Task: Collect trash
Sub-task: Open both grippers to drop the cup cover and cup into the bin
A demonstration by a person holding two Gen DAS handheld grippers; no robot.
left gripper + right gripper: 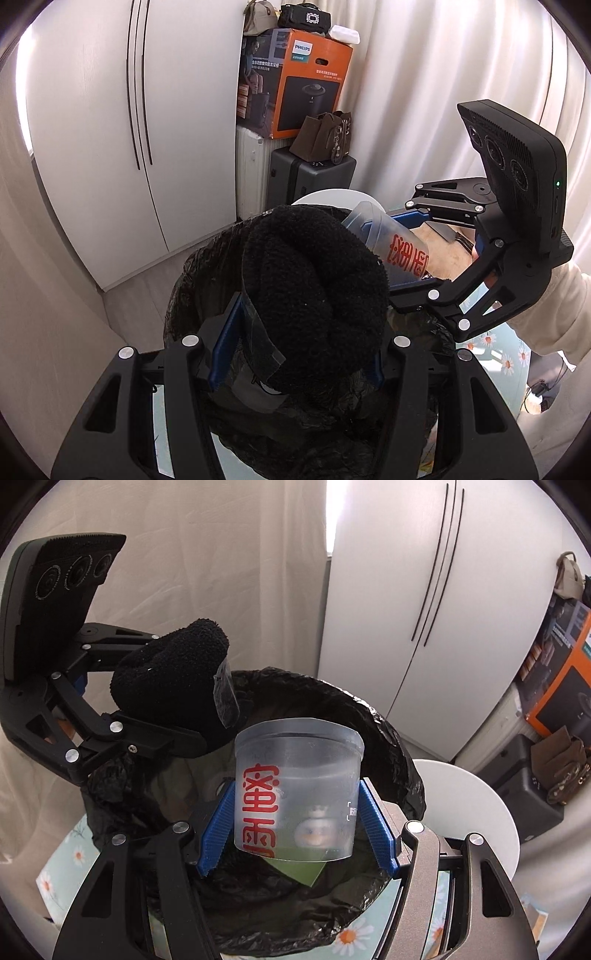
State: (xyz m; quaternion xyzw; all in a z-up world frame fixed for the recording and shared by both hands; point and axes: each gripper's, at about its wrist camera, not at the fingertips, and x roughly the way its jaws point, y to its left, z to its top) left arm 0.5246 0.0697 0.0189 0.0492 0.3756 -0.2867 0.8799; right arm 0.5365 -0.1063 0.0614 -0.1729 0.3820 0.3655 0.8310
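Two hand-held grippers are showing, each carrying one piece of trash, and one bin is sitting below them both. On the left of the scene, the left gripper (295, 306) is clamping its blue-padded fingers (225, 343) on a single fluffy black rolled textile bundle (314, 280), which is wearing a clear plastic band (226, 694) across one side; from that gripper's own camera the bundle is hiding most of the right-hand finger and much of the bin mouth beyond it. Below and between the two tools, the one bin lined with a crinkled black plastic bag (384, 716) is standing open, with the bundle hanging over its left rim and its inside staying too dark to make out. To the right, the right gripper (297, 830) is squeezing its two blue ribbed pads (218, 834) against the sides of one translucent plastic cup with red printed characters (299, 794), holding it just above the near part of the bag's opening; a small pale figure printed on the cup is blurred, and a green scrap under its lower edge is partly cut off. A person's cream sleeve (554, 306) is showing behind this gripper at the frame's right edge. Farther right, one white round tabletop (476, 805) is peeking out past the bin, and one orange and black cardboard box (295, 77) is resting on stacked suitcases beside a white wardrobe (92, 147).
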